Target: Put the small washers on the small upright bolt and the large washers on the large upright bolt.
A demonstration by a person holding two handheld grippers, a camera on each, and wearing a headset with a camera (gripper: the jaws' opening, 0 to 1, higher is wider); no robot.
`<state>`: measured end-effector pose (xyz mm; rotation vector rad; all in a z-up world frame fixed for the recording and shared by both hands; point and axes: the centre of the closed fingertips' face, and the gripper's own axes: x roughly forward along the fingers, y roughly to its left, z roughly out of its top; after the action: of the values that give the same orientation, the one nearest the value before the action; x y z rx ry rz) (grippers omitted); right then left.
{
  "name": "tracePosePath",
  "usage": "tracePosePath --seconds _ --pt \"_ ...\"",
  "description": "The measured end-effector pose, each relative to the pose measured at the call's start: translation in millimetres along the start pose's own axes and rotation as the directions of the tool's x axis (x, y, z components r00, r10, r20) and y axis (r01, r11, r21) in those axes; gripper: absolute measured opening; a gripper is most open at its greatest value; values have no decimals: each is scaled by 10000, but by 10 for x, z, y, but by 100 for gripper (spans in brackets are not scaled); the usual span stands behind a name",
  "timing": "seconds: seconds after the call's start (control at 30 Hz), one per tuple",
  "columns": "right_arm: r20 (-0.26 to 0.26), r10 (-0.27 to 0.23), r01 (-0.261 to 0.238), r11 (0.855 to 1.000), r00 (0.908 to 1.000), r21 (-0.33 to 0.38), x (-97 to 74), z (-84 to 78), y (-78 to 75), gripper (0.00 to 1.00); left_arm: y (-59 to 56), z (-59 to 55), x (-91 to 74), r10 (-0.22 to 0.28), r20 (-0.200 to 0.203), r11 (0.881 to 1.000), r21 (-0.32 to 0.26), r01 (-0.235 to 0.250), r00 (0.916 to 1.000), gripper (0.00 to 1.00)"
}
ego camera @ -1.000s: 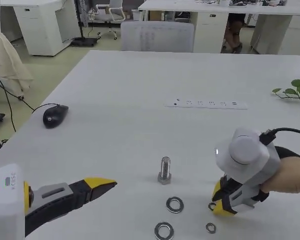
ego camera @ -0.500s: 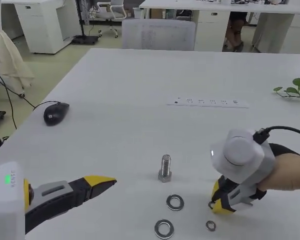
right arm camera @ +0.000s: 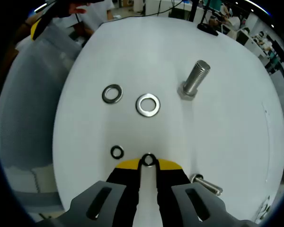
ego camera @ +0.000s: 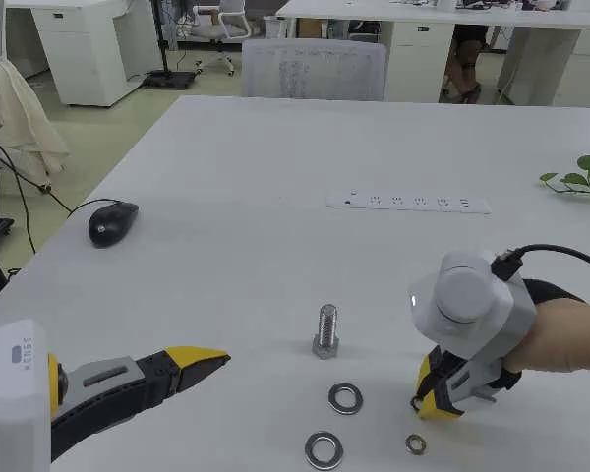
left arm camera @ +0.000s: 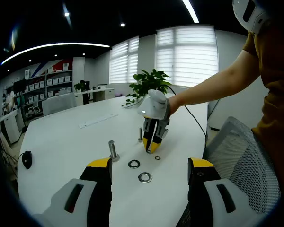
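Note:
My right gripper (ego camera: 420,401) (right arm camera: 148,163) is shut on a small washer (right arm camera: 148,160), pinched on edge between its yellow tips just above the white table. A second small washer (ego camera: 415,443) (right arm camera: 117,152) lies flat just beside it. Two large washers (ego camera: 345,398) (ego camera: 324,449) lie in front of the large upright bolt (ego camera: 324,331) (right arm camera: 195,79). The small bolt (left arm camera: 140,135) (right arm camera: 206,185) stands just behind the right gripper. My left gripper (ego camera: 211,359) (left arm camera: 150,170) hovers at the near left, jaws wide apart and empty.
A black mouse (ego camera: 110,221) lies at the table's left edge, and a white power strip (ego camera: 408,203) sits further back. Plant leaves (ego camera: 580,177) reach in at the far right. A grey chair (ego camera: 313,69) stands behind the table.
My right gripper has shifted slightly left, with the small washer still pinched in it. The left gripper has held still. The head view has drifted a little.

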<state>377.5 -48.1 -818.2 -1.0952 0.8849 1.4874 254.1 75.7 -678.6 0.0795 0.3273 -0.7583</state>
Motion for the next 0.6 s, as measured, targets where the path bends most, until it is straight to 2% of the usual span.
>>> tracePosePath --seconds 0.27,0.6 --pt "-36 -120 121 9997 9999 202 -35 -48 -50 12 -13 24 9 -9 -44 10000 40 9 10000 64" --pt "52 -465 459 9961 9989 748 -246 -244 -149 12 -39 51 64 -153 -73 9998 93 154 9999 63"
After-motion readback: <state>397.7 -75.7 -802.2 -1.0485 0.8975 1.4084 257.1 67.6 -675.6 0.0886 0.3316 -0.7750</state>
